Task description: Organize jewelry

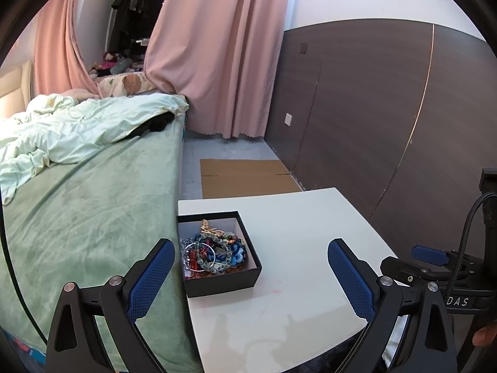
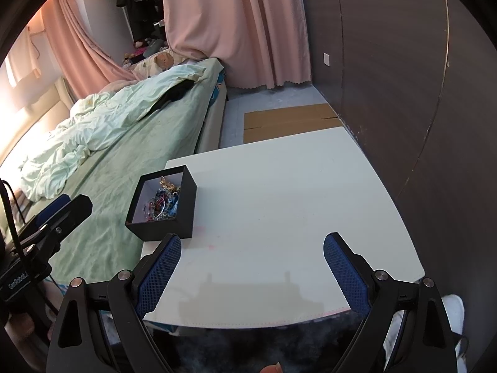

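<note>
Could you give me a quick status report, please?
Left gripper and right gripper open, empty. Jewelry tangled in black box on table. Nothing in the way.

Jewelry (image 1: 214, 250) in box (image 1: 223, 283) — on table (image 1: 295, 248)

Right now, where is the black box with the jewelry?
The black jewelry box sits open on the white table's left edge, beside the green bed, just ahead of the left claw.

A white table (image 1: 295, 217) carries one black box (image 1: 222, 279) (holding tangled jewelry (image 1: 214, 250)).
</note>
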Demonstrator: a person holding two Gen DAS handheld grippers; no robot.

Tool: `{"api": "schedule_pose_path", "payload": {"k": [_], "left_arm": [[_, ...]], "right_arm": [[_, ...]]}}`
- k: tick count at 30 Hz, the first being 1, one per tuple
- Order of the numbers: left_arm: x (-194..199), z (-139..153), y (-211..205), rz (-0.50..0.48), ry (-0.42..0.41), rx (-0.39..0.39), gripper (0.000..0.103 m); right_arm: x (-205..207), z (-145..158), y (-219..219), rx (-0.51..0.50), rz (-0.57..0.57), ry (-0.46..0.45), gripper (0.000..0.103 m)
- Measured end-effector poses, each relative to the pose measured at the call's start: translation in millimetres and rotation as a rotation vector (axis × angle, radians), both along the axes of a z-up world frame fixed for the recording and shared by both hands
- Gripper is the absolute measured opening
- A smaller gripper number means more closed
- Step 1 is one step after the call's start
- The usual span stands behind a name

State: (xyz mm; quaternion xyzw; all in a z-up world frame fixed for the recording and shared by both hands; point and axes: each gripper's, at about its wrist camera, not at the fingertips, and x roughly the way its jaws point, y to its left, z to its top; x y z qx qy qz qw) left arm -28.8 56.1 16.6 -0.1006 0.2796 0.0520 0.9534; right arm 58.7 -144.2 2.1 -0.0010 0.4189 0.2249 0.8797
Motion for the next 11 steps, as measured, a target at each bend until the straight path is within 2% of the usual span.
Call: {"api": "schedule_pose_path", "payload": {"k": [11], "left_arm": [[-3.7, 2.5, 0.5, -0.008, -0.011, -0.007, 0.099]], "right_arm": [[-0.3, 0.0, -0.9, 0.000, 0.001, 0.000, 0.093]]}}
